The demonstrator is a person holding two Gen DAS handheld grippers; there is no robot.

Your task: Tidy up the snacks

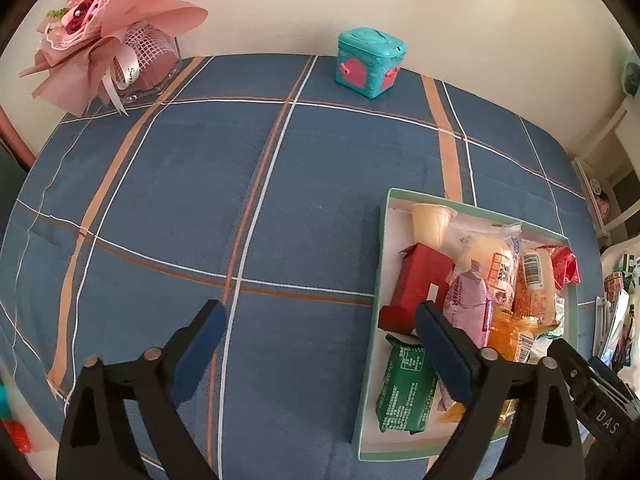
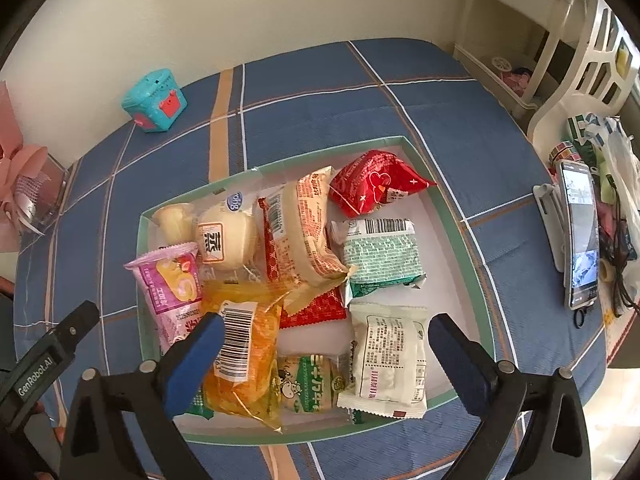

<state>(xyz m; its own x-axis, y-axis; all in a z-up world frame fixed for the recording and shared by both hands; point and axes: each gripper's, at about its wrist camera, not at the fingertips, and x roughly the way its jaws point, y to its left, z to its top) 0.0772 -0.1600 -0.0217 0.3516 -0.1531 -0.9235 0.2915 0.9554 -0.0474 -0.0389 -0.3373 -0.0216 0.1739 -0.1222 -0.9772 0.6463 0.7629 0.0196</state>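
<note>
Left wrist view alone shows the pink paper bouquet (image 1: pixel 108 28) at the far corner of the blue plaid tablecloth (image 1: pixel 180 200); the left gripper (image 1: pixel 320 320) stands wide open and empty, one finger over the shallow green-rimmed white box (image 1: pixel 382 240) of snacks. Right wrist view alone shows a propped smartphone (image 2: pixel 580 236). Inside the box lie roughly 10 packets, including a red foil packet (image 2: pixel 376 188) and an orange clear-wrapped cake (image 2: pixel 244 356). The right gripper (image 2: pixel 324 332), fully spread, grips nothing above them.
</note>
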